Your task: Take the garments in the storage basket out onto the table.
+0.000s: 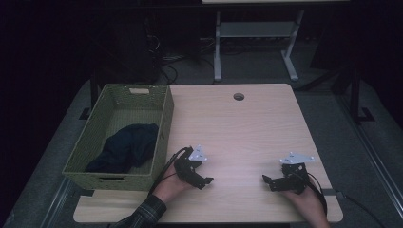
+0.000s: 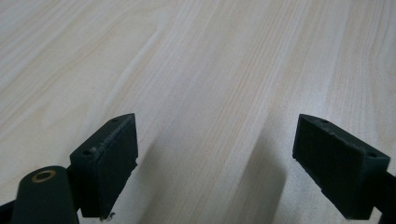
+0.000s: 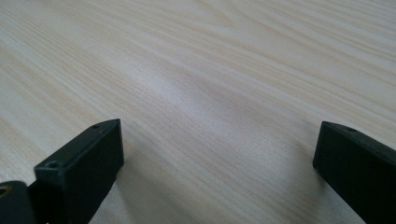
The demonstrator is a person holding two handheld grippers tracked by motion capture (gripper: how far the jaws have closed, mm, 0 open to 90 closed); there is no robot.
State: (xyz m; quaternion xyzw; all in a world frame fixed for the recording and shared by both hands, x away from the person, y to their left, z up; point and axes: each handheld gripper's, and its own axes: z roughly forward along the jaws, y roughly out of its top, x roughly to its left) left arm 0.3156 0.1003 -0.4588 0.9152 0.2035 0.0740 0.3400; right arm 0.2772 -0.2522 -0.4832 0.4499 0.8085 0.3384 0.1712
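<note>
resting low on the pale table (image 1: 247, 128), the left gripper (image 1: 205, 181) sits just right of the green basket (image 1: 164, 128), jaws spread wide on nothing. the dark cloth (image 1: 126, 147) lies bunched inside that basket (long axis slanting from its near-left corner toward its far right). the right gripper (image 1: 267, 180), well right of the basket, is spread too.

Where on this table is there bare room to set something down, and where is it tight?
The table is bare from the basket across to its right edge, and between the left gripper and right gripper, both open on wood. It is crowded on the left: the basket holds dark cloth, with free floor behind it.
</note>
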